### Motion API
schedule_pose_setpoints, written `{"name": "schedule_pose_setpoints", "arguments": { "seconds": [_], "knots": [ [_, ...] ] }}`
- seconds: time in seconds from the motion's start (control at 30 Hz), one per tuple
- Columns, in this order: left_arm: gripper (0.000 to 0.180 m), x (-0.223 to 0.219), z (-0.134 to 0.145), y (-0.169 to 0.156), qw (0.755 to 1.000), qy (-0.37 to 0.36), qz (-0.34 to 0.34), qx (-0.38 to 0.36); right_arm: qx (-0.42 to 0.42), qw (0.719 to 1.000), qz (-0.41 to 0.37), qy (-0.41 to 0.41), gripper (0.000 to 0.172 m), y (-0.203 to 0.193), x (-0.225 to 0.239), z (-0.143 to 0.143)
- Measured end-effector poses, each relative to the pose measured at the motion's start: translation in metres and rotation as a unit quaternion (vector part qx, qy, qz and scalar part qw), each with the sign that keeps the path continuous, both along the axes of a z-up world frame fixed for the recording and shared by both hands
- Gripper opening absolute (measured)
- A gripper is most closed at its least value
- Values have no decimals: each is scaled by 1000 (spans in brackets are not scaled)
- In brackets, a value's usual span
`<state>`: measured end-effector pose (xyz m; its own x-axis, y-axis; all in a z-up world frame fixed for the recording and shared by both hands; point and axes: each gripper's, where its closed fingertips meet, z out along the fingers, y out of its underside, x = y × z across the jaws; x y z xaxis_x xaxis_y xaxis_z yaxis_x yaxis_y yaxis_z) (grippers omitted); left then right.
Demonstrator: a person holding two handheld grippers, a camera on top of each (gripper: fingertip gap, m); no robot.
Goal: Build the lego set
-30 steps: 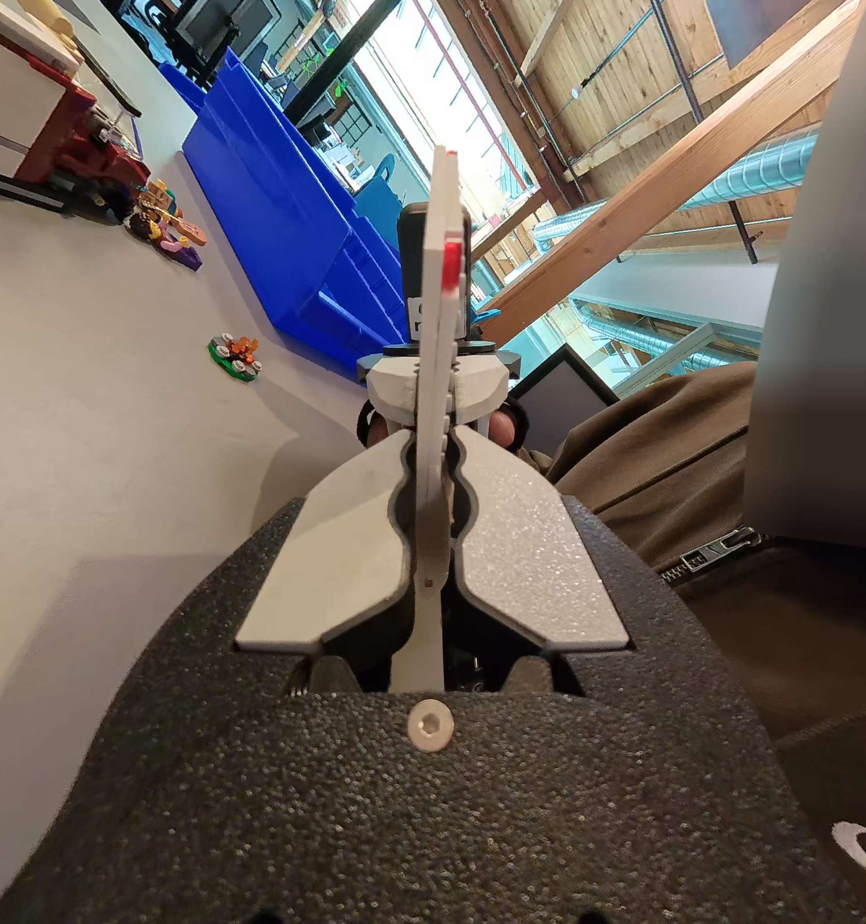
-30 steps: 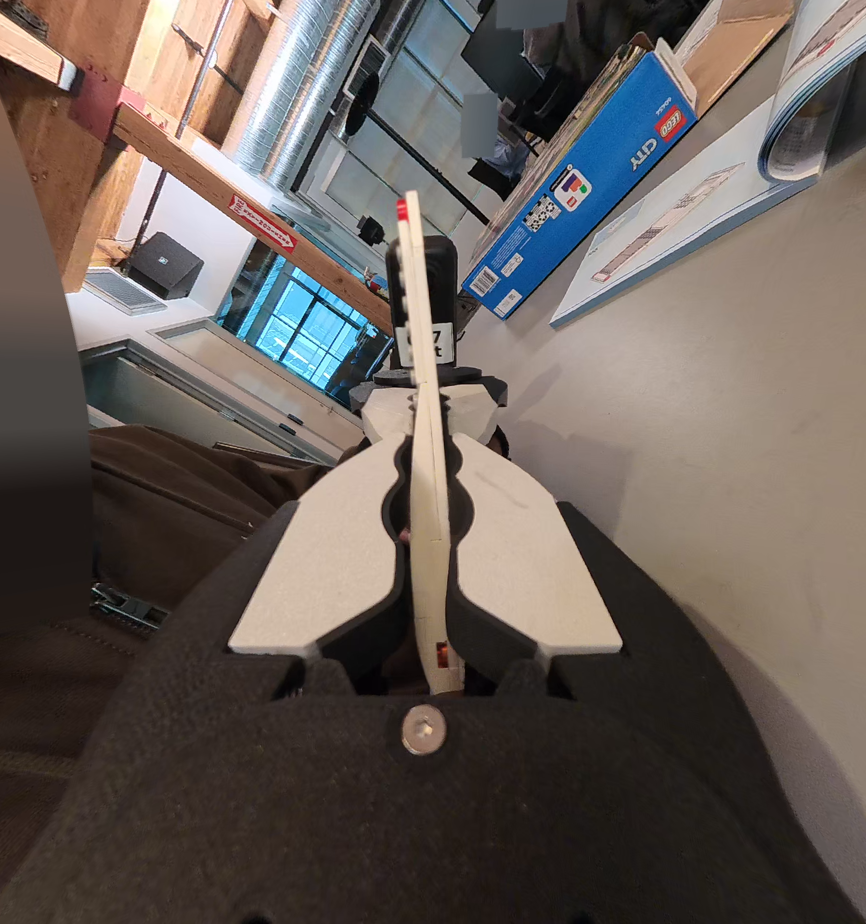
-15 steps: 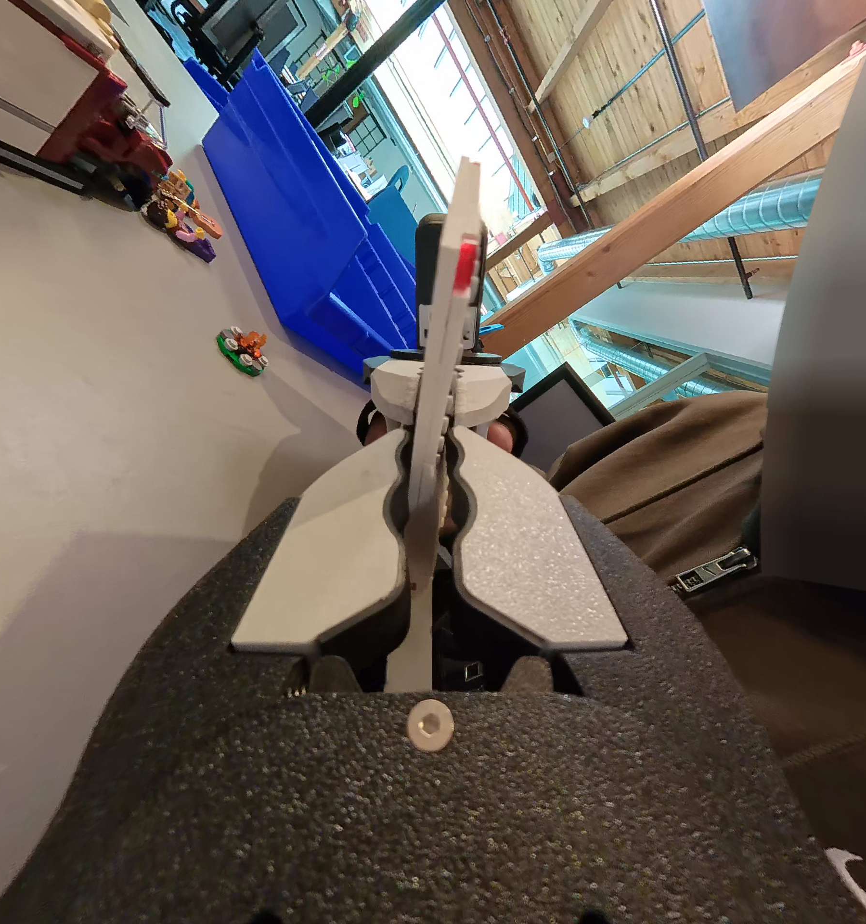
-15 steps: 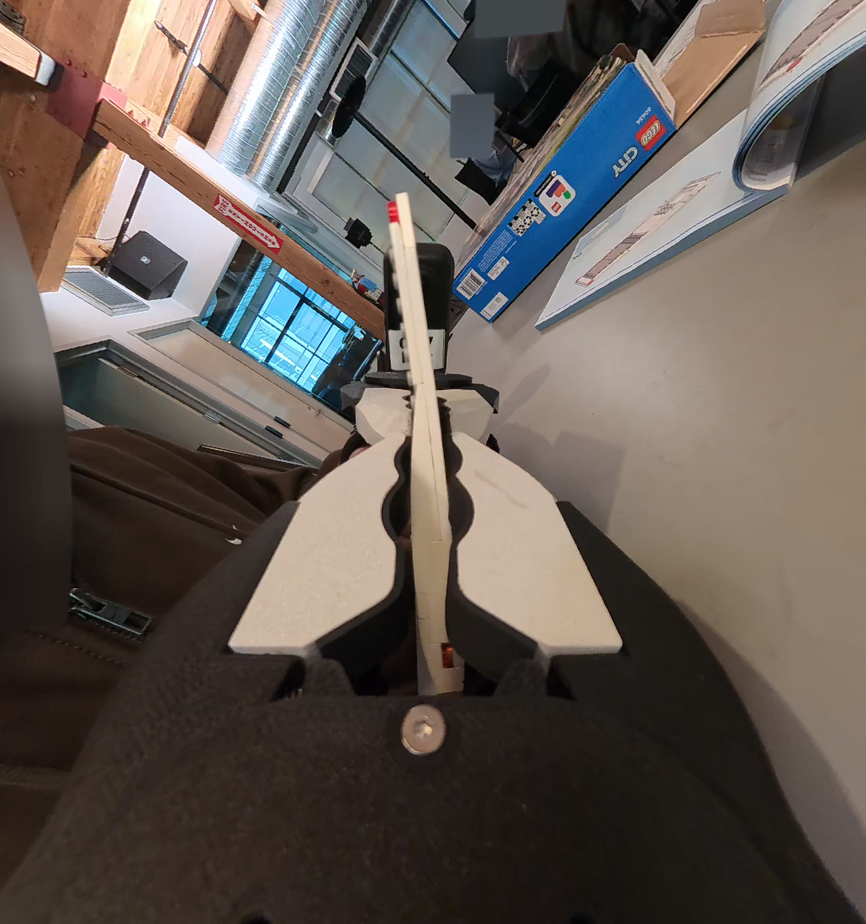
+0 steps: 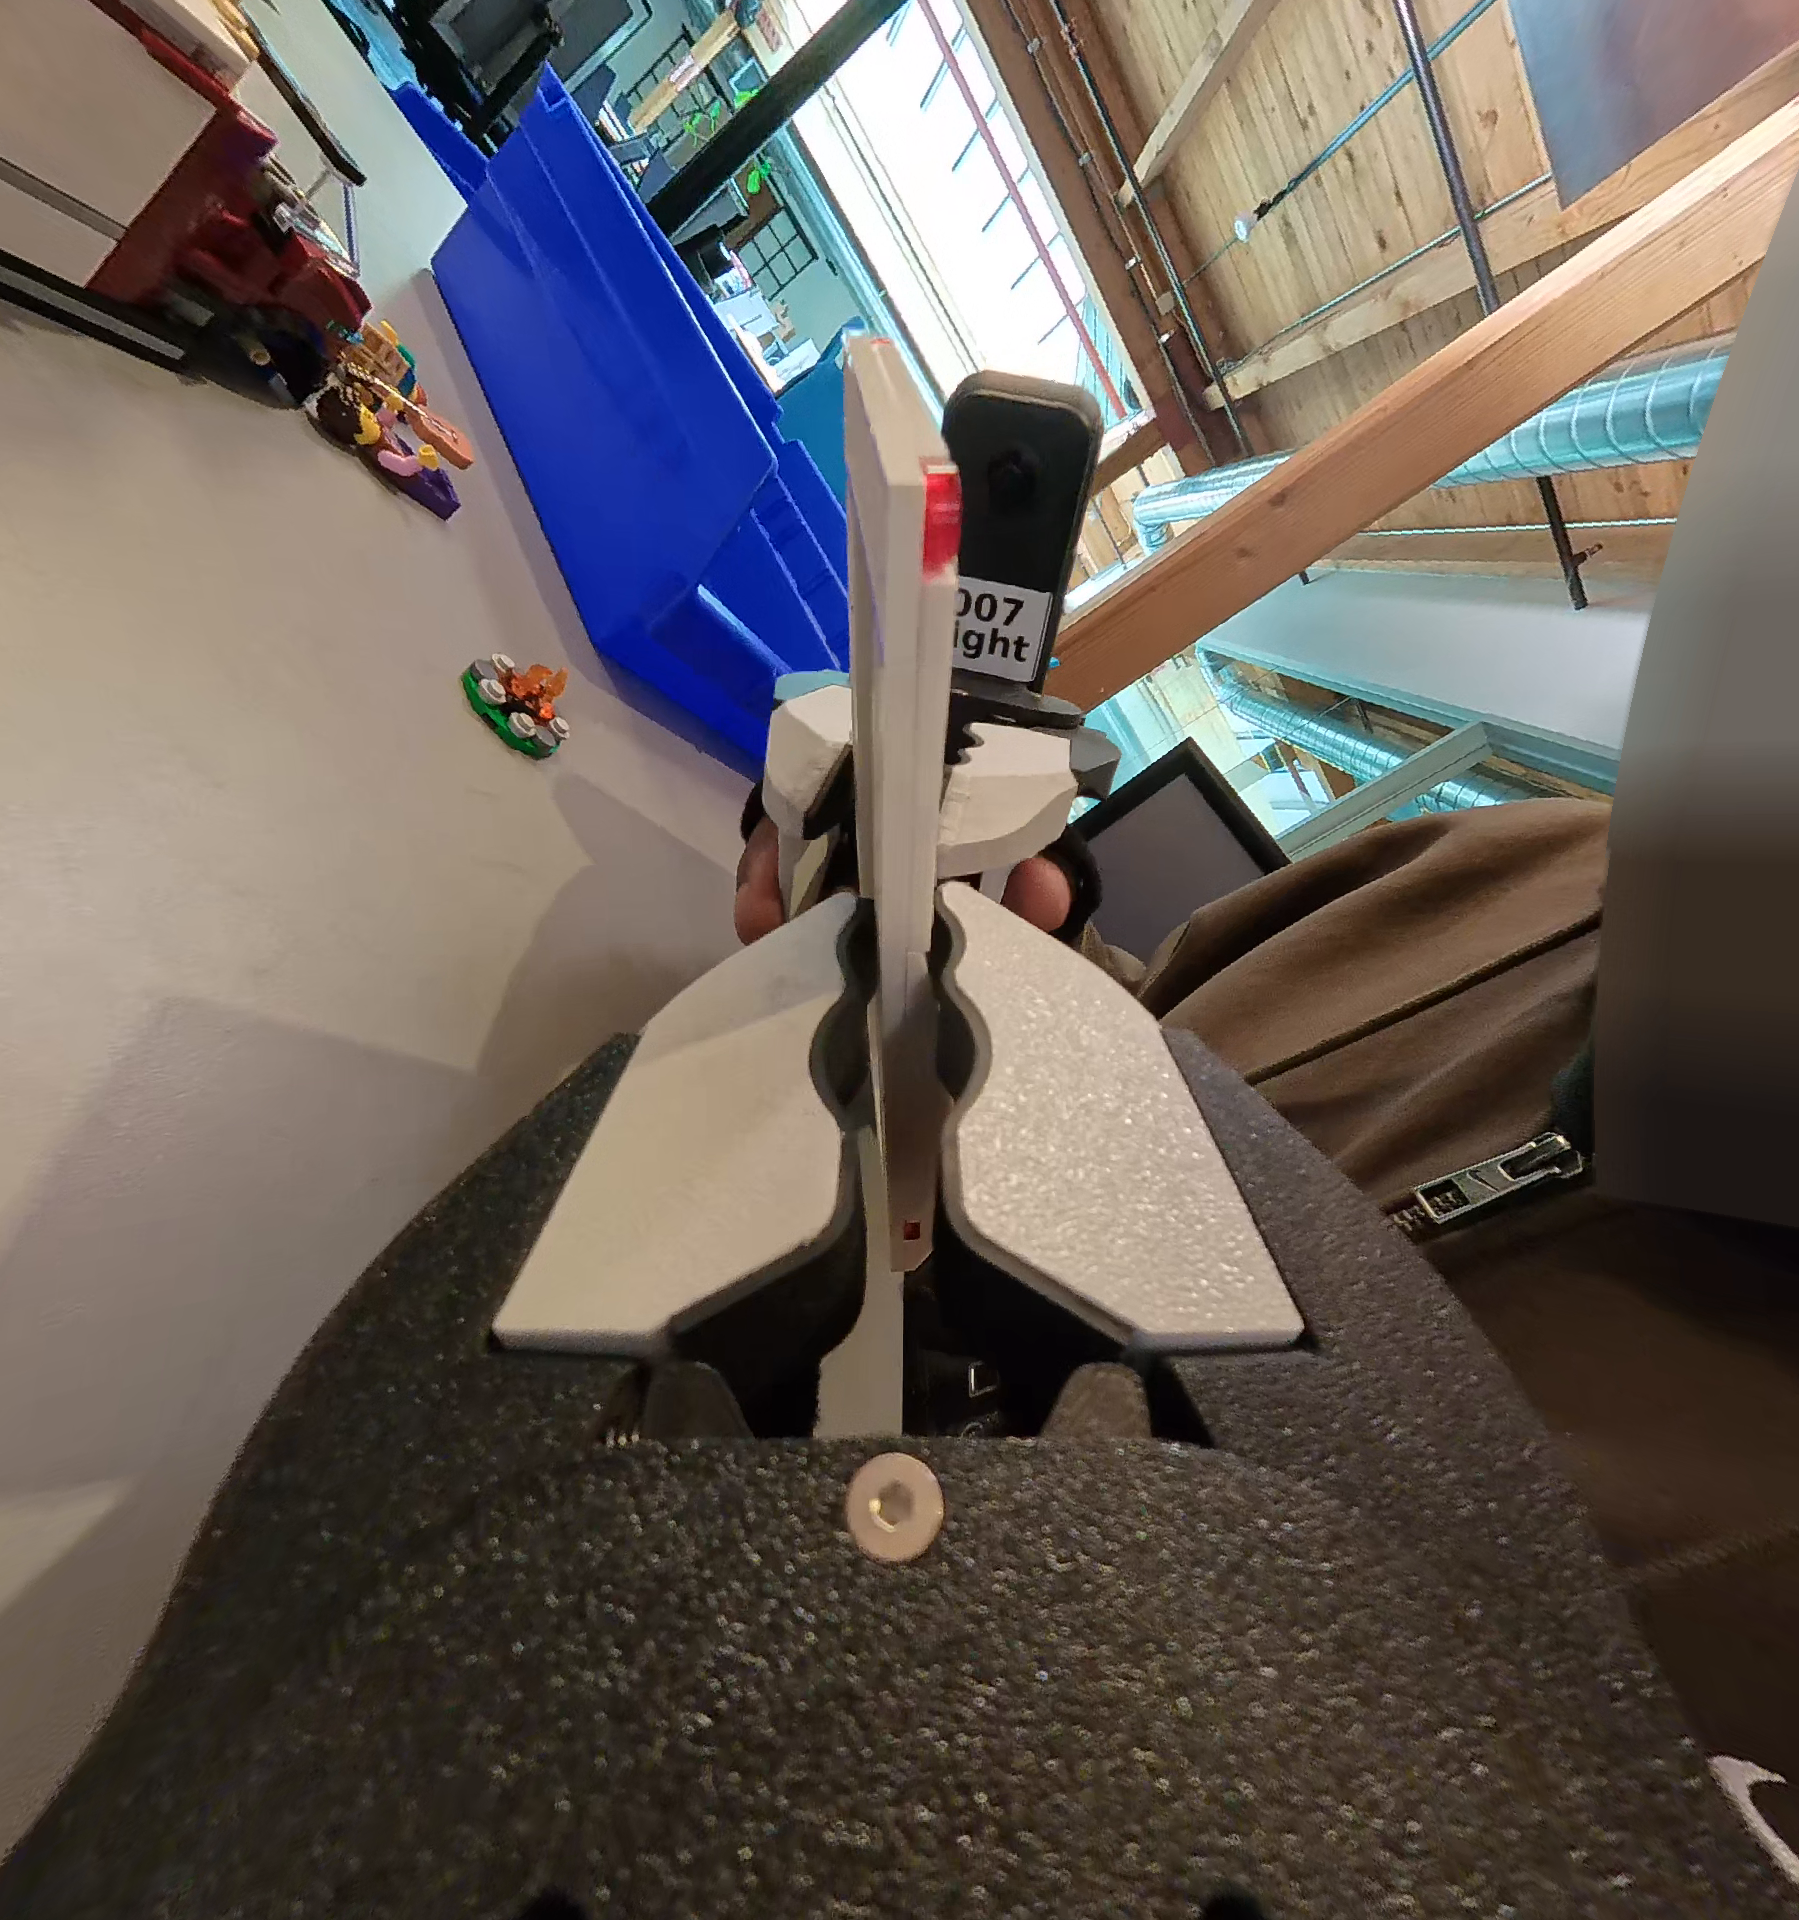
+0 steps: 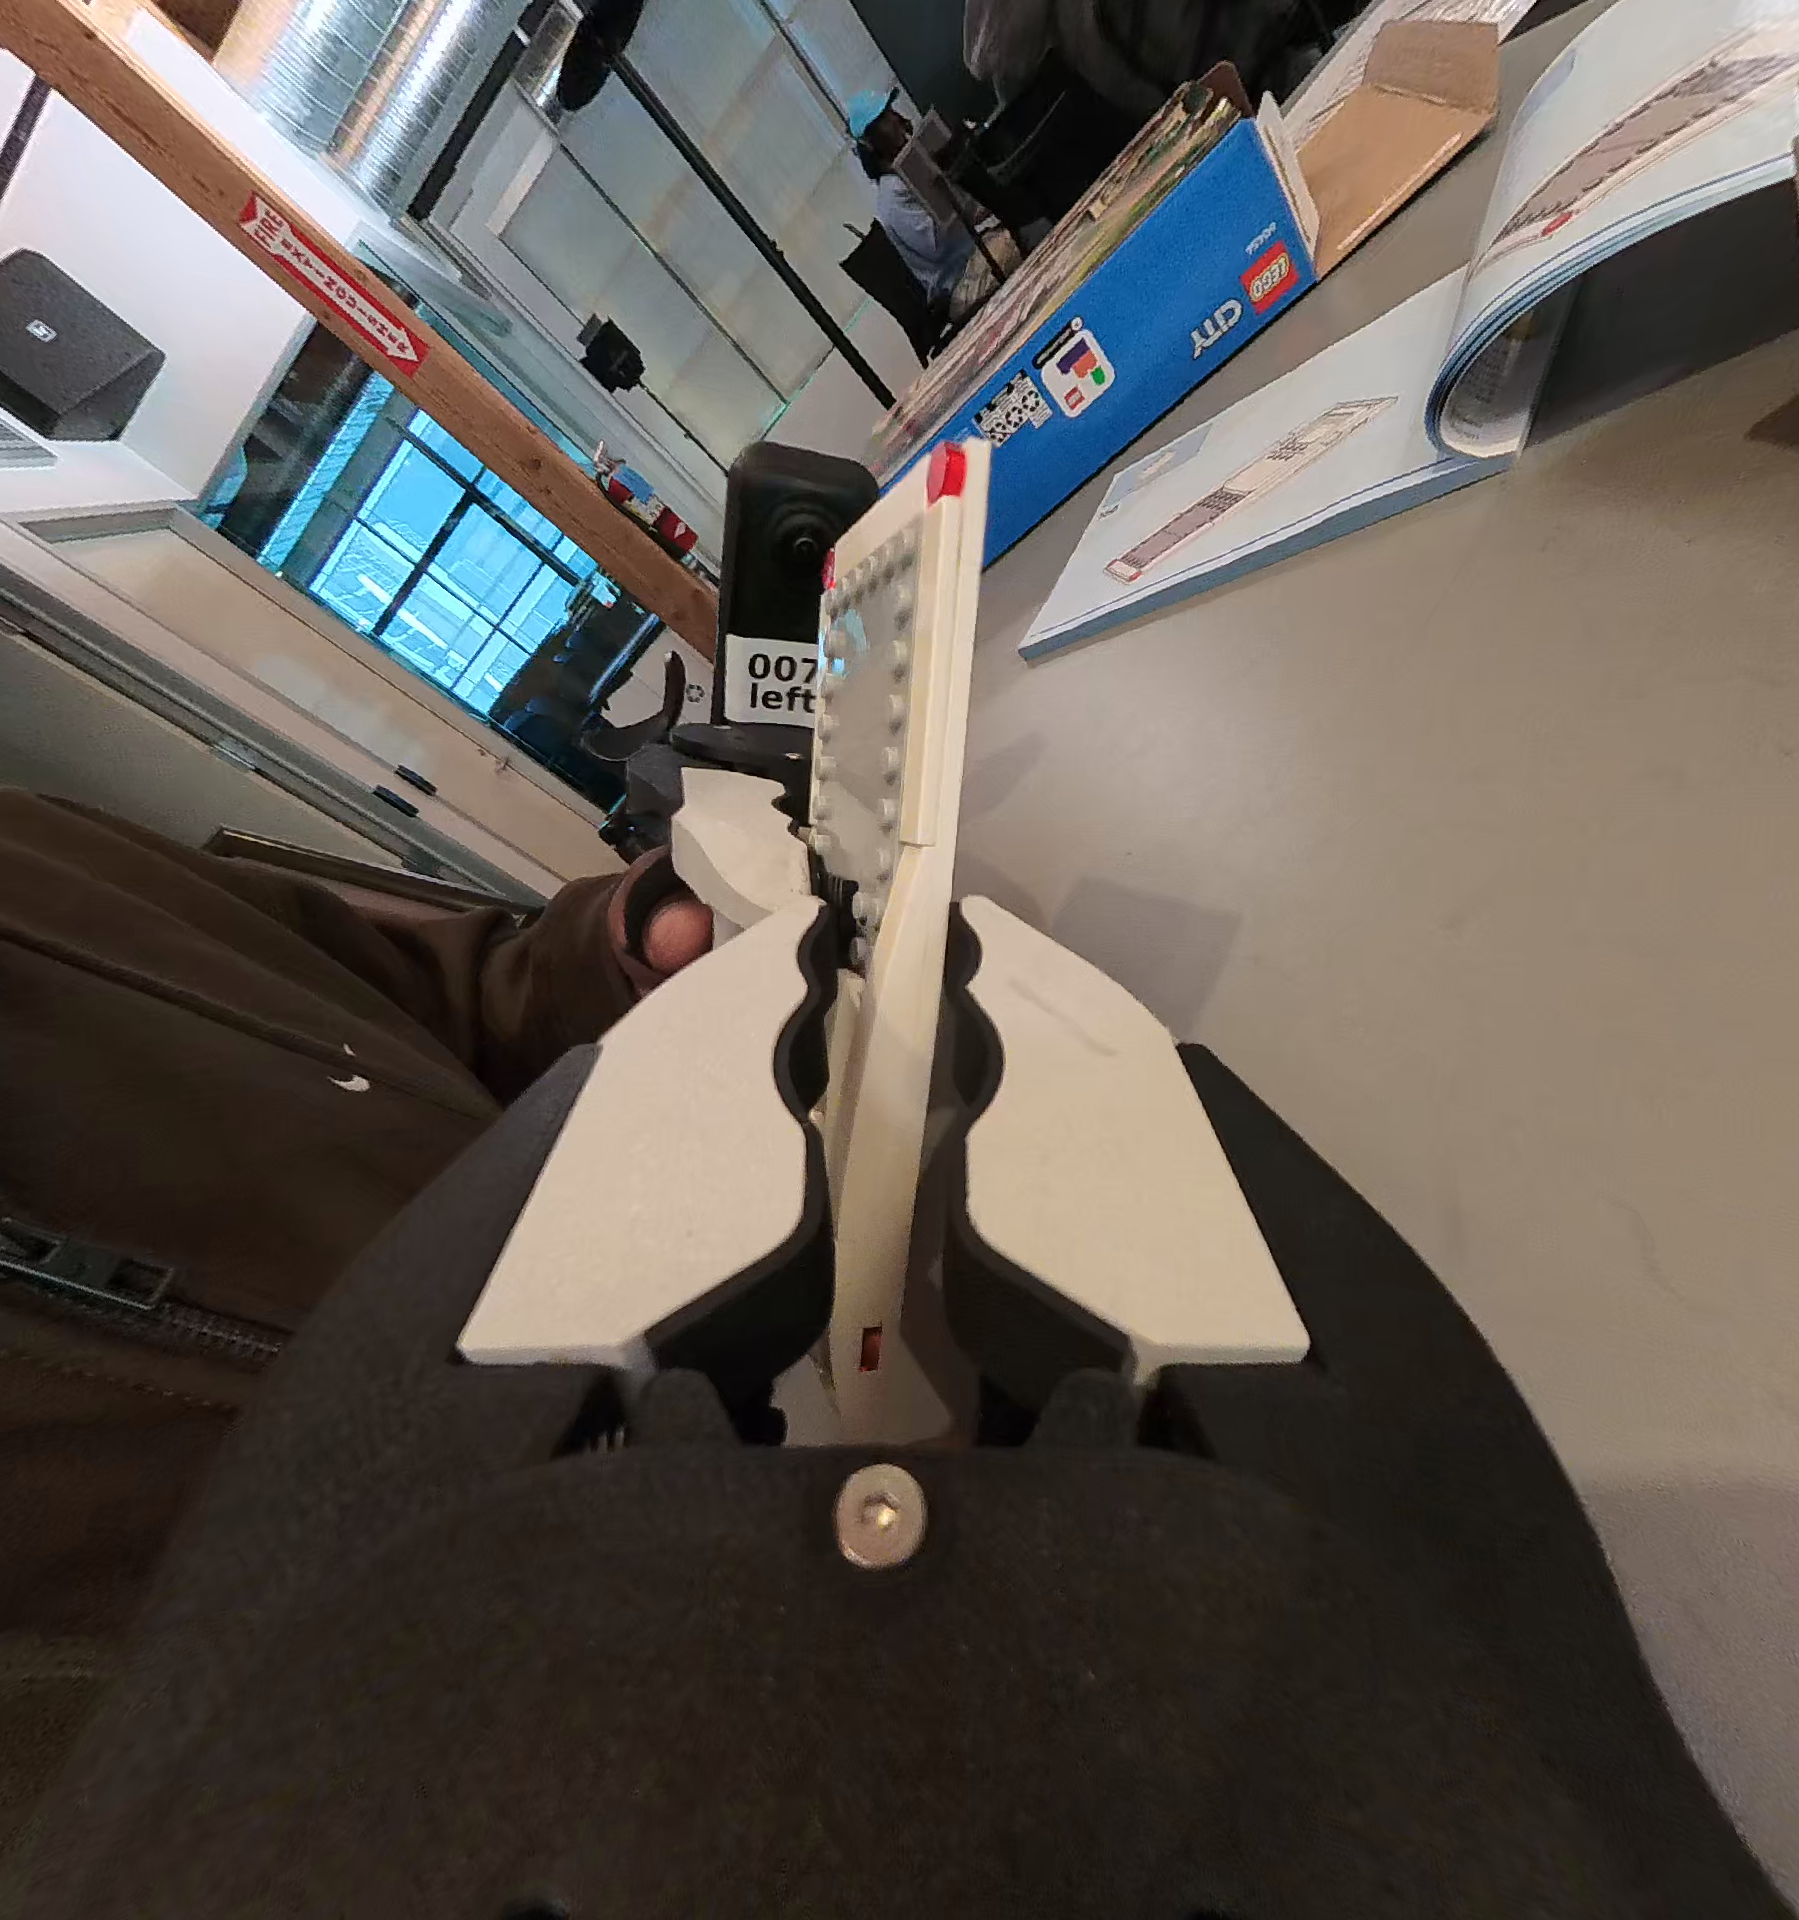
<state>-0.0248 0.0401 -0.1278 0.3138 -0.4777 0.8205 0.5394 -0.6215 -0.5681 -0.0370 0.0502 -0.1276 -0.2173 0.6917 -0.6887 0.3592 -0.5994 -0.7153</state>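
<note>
Plainly, both tools grip one flat white brick panel (image 5: 890, 790) from opposite ends, its long axis running between them: left tool (image 5: 896, 940) pinched narrowly on it, right tool (image 6: 887, 935) wider, panel skewed. A white label (image 5: 994, 629) sits on the far tool's camera. Nearby on the desk (image 6: 1446, 831): blue printed box (image 6: 1113, 353), blue bin (image 5: 604, 416).

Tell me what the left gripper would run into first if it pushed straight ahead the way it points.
Most likely the right gripper. It faces the left gripper head-on, and both clamp the same flat white studded toy-brick panel edge-on between them. The exact gap between the two is hard to judge.
</note>
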Motion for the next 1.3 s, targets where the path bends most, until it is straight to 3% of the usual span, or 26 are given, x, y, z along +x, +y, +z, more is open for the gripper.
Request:
{"name": "schedule_pose_setpoints", "arguments": {
  "seconds": [0.33,0.5,0.7,0.9,1.07,1.2,1.3],
  "knots": [
    [9,-3,-5,4,1000,14,11,-12,18,1000,-13,-12,20,5,0,-6],
    [9,-27,-10,16,996,-34,66,-54,108,993,-23,-37,37,13,4,-15],
    [9,-46,-17,24,989,-55,111,-82,219,972,2,-83,46,3,3,-36],
    [9,-61,-31,33,976,-51,167,-127,263,957,-34,-119,62,5,-8,-50],
    [9,-65,-39,39,968,-50,194,-153,336,923,-51,-181,81,9,-16,-68],
    [11,-58,-41,41,967,-56,187,-161,380,896,-53,-222,78,16,-17,-81],
    [13,-55,-41,40,969,-63,171,-166,381,896,-35,-224,77,18,-14,-83]
  ]
}}
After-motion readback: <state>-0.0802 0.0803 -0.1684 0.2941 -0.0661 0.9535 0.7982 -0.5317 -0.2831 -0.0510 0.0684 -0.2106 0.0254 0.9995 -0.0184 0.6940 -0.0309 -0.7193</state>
